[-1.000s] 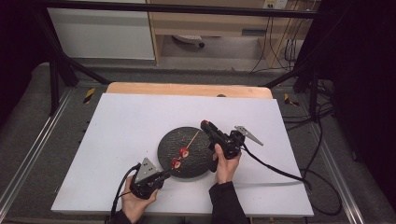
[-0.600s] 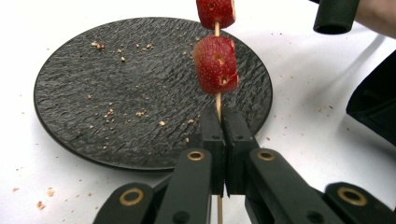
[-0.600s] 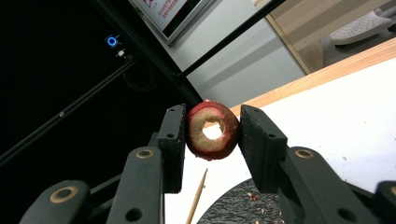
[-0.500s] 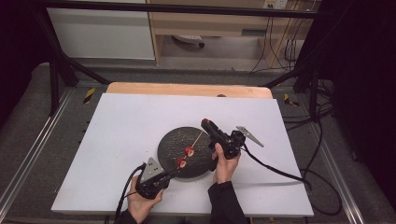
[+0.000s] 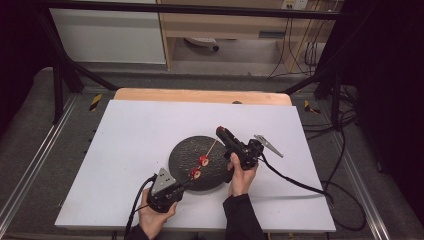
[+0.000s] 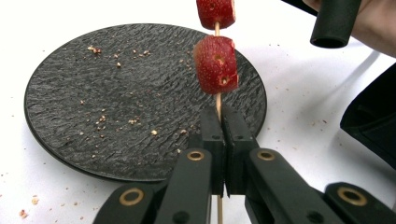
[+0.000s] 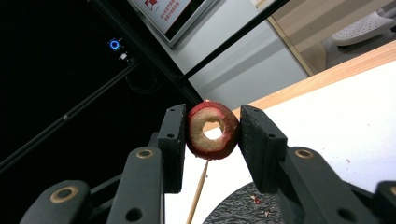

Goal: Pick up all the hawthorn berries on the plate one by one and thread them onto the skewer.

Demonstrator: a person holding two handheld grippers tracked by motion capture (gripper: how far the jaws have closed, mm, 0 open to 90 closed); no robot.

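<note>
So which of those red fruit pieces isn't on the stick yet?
The ring-shaped piece with the hole through it, pinched in the right gripper; the other two sit threaded on the skewer.

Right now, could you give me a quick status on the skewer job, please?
Left gripper shut on skewer, two fruit pieces threaded. Right gripper shut on cored ring near skewer tip. Plate below; nothing blocking.

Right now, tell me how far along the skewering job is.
Done: two red fruit pieces sit threaded on the wooden skewer, over the black plate. In hand: the left gripper clamps the skewer's lower end, and the right gripper holds a cored fruit ring near its tip. Left: sliding that ring onto the skewer.
</note>
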